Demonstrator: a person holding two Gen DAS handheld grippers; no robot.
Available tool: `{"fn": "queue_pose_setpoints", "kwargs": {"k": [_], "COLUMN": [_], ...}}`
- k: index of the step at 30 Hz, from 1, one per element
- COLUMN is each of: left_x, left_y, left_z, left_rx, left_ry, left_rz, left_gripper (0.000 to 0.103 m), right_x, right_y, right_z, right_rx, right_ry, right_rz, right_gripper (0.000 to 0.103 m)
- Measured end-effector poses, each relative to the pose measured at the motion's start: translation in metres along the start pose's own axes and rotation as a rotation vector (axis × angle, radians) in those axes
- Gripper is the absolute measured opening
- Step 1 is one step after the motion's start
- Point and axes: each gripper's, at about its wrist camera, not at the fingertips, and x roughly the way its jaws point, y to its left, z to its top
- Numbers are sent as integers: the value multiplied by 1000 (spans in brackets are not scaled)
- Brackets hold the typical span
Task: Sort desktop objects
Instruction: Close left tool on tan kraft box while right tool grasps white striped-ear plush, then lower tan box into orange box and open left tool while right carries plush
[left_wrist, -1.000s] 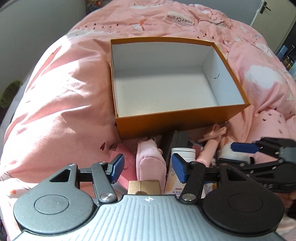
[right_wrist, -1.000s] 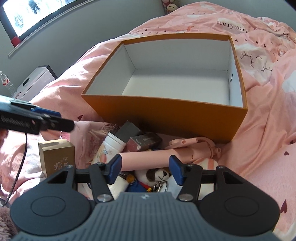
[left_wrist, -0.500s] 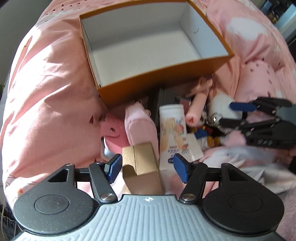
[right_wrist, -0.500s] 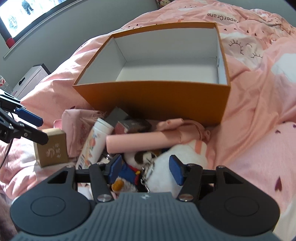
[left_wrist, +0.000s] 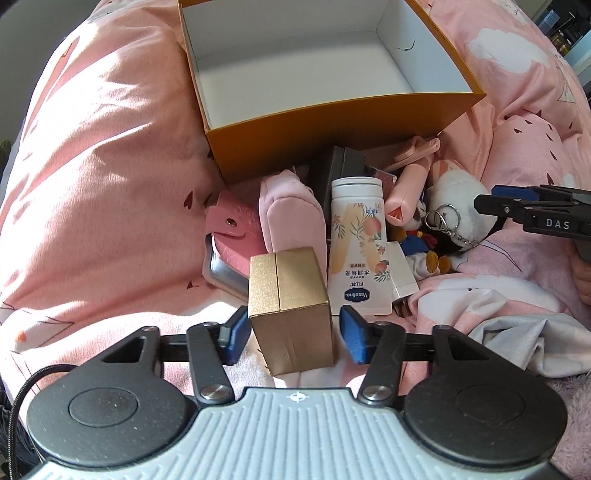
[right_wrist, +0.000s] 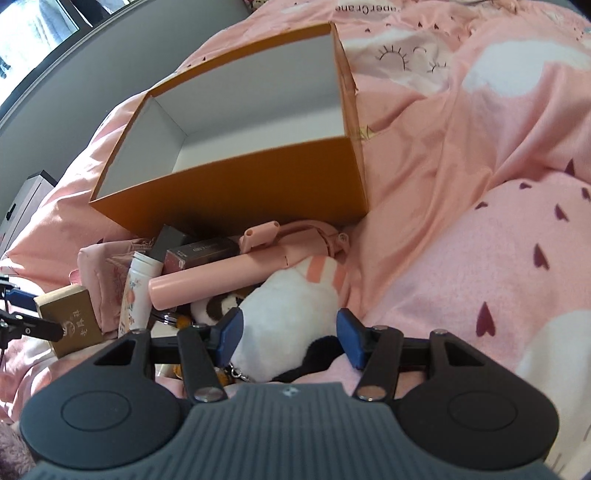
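Vaseline label (left_wrist: 357, 294) legible leftward only, seemingly.

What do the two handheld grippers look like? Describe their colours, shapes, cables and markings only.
The left gripper has blue finger pads on black linkage arms with silver rivets, two round black discs, a ribbed light-grey body and a black cable at its left. The right gripper matches, but its ribbed body is dark grey; the left view shows white "DAS" lettering on it.

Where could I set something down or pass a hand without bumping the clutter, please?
The white floor of the orange box holds nothing. Bare pink quilt lies left of the box, and more lies right of it, beyond the white plush. It is crowded between the box's near wall and both grippers: gold box, lotion bottle, pink pouch.
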Motion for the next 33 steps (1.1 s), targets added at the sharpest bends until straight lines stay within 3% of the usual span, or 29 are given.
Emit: {"fn": "queue_pose_setpoints", "kwargs": {"k": [7, 11, 15, 22, 24, 33], "left_x": [0, -11, -26, -48, -53, -70], "left_y": [3, -2, -6, -6, -5, -6], "left_z": [-4, -5, -2, 11, 18, 51], "left_rx": [-23, 20, 38, 19, 13, 21], "left_ry": [-23, -58, -105, -195, -220, -331], "left_rz": [-10, -37, -50, -53, -52, -19], "left_gripper": [53, 53, 53, 53, 53, 53], "right_x": [25, 36, 37, 17, 7, -26], "right_y": [9, 6, 5, 11, 16, 32], "right_z": [4, 7, 7, 3, 5, 22], "right_rx": [-64, -61, -79, -121, -161, -262], "right_ry": [65, 90, 108, 55, 29, -74], "right_rz": [-3, 4, 4, 4, -1, -8], "right_gripper": [71, 74, 65, 53, 44, 38]}}
